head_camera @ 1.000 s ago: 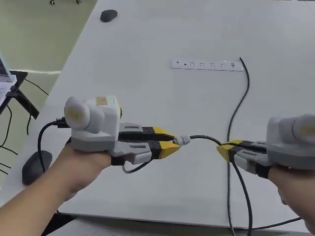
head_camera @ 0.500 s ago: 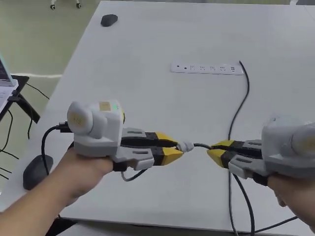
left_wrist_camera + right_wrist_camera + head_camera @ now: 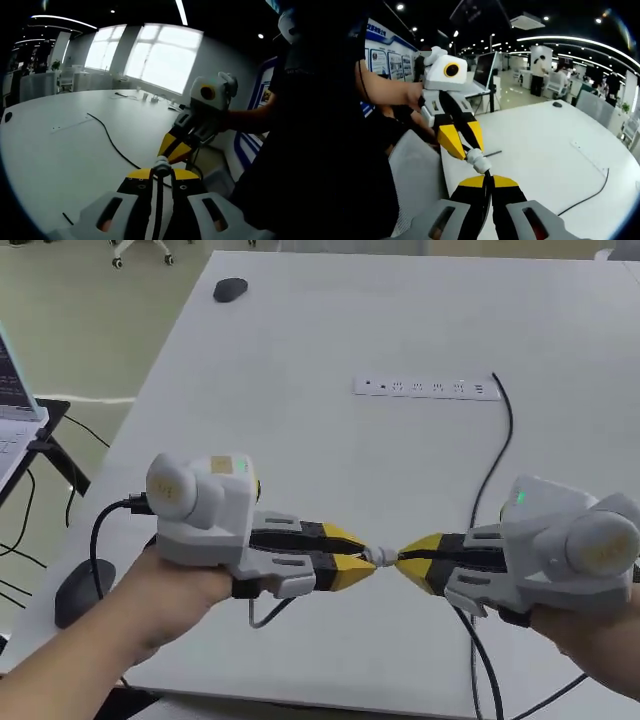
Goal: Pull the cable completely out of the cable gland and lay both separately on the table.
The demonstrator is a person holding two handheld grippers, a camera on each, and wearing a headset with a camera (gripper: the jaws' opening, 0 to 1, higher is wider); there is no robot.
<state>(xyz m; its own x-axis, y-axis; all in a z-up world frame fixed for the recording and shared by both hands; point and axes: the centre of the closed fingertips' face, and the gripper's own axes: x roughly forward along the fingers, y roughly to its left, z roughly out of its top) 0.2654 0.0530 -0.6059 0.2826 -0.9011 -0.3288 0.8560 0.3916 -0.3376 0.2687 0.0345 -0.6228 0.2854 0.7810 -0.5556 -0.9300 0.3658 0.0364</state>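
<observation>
Low in the middle of the head view, up above the white table (image 3: 330,460) — pinching the small white cable gland (image 3: 381,557) between the left gripper (image 3: 365,556) fingers. Just right of it, squeezing the black cable (image 3: 487,177) between the right gripper (image 3: 405,560) fingers — yellow tips almost touching. Not pulled out of the gland yet.

Left gripper (image 3: 366,560) and right gripper (image 3: 402,558) are tip to tip above the table's (image 3: 300,440) near edge, with the cable gland (image 3: 381,558) between their tips. The cable (image 3: 158,200) runs back between the left jaws. Power strip (image 3: 427,388) lies behind them, mid-table. Its cord (image 3: 497,470) runs from the right end toward the near edge (passing beneath the right gripper). Mouse (image 3: 231,288) at the far left corner. Laptop (image 3: 12,405) is off the table's left side.
</observation>
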